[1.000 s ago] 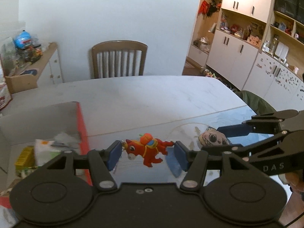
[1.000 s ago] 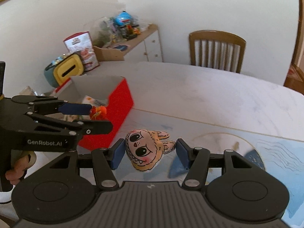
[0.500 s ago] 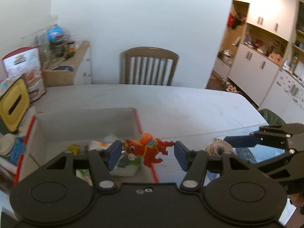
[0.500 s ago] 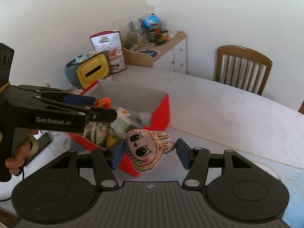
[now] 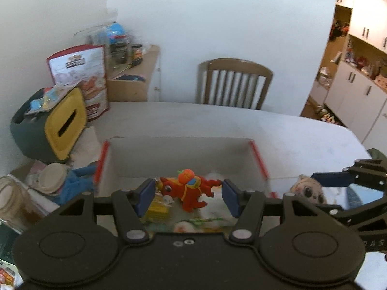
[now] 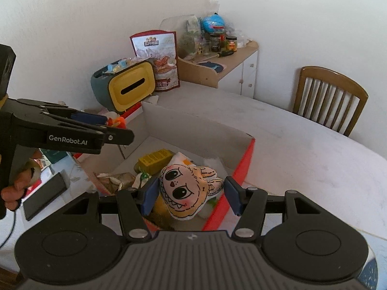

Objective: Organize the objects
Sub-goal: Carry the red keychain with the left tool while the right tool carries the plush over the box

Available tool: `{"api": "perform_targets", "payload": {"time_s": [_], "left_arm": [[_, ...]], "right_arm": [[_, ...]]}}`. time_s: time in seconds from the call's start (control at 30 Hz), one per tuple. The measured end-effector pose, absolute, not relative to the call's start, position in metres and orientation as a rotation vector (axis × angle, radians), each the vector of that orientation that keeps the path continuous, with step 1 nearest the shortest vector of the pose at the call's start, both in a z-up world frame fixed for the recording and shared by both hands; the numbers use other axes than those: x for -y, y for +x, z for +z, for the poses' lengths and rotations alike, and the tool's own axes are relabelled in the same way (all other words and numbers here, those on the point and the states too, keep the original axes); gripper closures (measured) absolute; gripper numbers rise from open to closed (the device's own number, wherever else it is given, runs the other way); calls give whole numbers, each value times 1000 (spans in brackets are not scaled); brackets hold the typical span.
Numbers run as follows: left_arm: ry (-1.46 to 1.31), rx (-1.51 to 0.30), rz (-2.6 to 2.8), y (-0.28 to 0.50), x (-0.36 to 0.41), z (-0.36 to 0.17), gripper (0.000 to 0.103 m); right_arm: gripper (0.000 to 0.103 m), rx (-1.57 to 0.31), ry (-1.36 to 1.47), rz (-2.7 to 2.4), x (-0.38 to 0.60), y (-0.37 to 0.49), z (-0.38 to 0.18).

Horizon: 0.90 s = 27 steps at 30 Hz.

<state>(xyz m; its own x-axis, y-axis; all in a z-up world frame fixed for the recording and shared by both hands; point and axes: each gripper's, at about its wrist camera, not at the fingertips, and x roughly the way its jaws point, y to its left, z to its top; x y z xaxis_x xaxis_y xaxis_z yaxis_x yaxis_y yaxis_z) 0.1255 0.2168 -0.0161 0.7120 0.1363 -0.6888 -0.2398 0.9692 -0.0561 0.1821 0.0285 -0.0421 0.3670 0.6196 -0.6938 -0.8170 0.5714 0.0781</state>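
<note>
Both grippers had travelled from the table to above the red box (image 6: 241,166). The left gripper (image 5: 188,197) clasped the horse toy (image 5: 191,189); the right gripper (image 6: 191,197) clasped the face plush (image 6: 186,194). Released near the right wall, the plush might fall outside.

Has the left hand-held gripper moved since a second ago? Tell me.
Yes. The left hand-held gripper, holding the red horse, swung left from the bare table to above the red box.

wrist views, close above shared box (image 5: 179,154)
</note>
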Motion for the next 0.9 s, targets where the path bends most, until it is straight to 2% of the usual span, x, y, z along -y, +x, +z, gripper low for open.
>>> {"api": "perform_targets", "payload": {"time_s": [0.33, 0.9], "left_arm": [[-130, -849, 287, 132, -258, -55, 43], [-20, -972, 267, 150, -258, -105, 43]], "right_arm": [[45, -812, -355, 915, -68, 196, -81], [44, -879, -426, 909, -98, 196, -123]]}}
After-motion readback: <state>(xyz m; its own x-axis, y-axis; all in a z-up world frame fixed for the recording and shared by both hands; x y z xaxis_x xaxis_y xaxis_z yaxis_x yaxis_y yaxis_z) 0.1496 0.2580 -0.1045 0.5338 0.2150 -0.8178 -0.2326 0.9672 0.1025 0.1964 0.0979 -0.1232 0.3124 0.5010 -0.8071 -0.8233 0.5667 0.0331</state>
